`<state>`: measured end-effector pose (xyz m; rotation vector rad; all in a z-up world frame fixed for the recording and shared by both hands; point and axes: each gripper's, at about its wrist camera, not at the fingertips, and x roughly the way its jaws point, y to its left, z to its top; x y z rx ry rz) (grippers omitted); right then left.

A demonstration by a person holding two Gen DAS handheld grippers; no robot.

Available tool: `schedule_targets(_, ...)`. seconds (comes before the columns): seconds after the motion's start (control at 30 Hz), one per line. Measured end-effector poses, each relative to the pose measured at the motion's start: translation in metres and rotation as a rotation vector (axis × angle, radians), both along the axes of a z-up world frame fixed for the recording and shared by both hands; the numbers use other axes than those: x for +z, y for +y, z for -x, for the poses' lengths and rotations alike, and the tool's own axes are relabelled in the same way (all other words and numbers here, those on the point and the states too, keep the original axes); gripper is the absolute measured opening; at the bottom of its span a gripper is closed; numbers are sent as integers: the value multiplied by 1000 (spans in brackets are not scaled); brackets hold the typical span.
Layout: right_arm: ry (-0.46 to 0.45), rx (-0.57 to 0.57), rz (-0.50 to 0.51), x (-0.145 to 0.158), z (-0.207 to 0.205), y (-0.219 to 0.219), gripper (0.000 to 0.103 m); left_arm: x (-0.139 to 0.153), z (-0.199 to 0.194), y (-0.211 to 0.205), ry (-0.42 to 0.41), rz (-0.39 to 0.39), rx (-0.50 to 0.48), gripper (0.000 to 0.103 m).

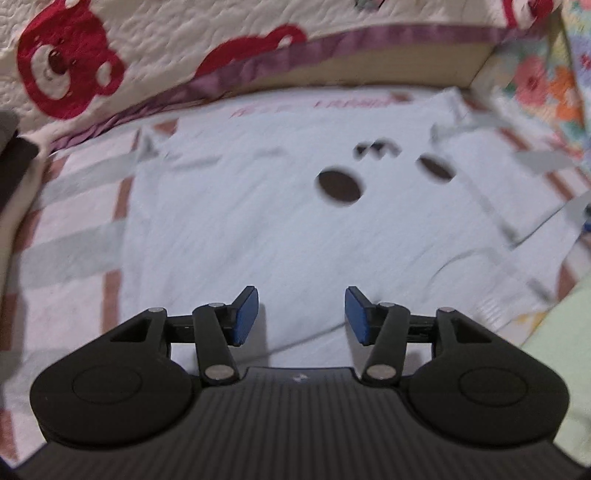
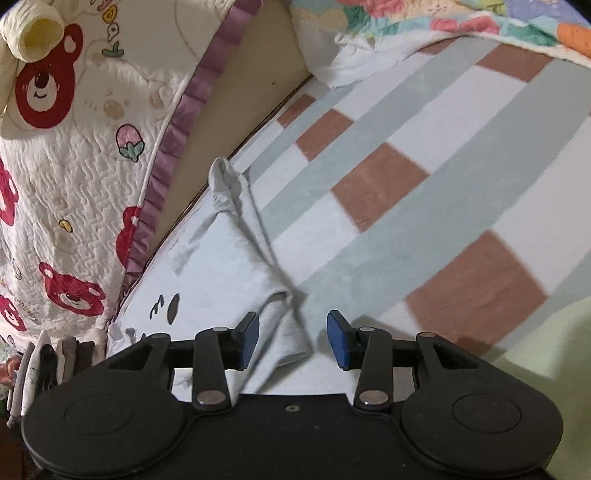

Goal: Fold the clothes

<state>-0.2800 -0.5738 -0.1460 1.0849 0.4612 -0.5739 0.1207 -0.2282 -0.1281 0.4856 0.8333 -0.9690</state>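
White cotton T-shirt point(image 1: 236, 221) with dark oval eye marks printed on it lies spread on the bed, over a checked sheet of grey, white and brown squares point(image 2: 424, 177). It looks light, thin and limp, so I judge it will sag and crease wherever it is lifted and will not slide much on the sheet. A pinch on a hem, a sleeve edge or a folded corner should hold best, with both layers taken together.

Nearest, the left gripper point(image 1: 299, 314) hovers over the lower body of the shirt, its blue-padded fingers point(image 1: 245, 314) standing partly apart with nothing between them. The right gripper point(image 2: 293, 339) hangs just above the shirt's turned-over side edge, fingers likewise partly apart; cloth lies under the gap, but the pads do not press it.

Only the left view shows the shirt's whole front, blurred, with faint pink lettering near its far edge. Only the right view shows the bunched sleeve point(image 2: 225, 184) by the bed's board. Beyond stand the quilted cream cover with red bears point(image 2: 66, 177) and a flowered blanket point(image 2: 461, 18).
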Motion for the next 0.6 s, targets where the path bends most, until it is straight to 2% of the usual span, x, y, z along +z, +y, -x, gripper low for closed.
schedule_targets(0.1, 4, 1, -56, -4, -11, 5, 49, -10, -3, 4, 28, -19, 22, 52)
schedule_targets(0.27, -16, -46, -166, -15, -20, 13, 55, -10, -1, 4, 16, -4, 25, 55)
schedule_targets(0.37, -24, -93, -197, -16, -23, 15, 57, -3, -3, 7, 1, 73, 23, 55)
schedule_targets(0.5, -78, -159, -211, -22, -34, 12, 60, -3, -7, 3, -35, 93, 72, 57)
schedule_targets(0.6, -148, -183, -175, -28, -43, 11, 63, -5, -16, 5, -1, 112, 146, 57)
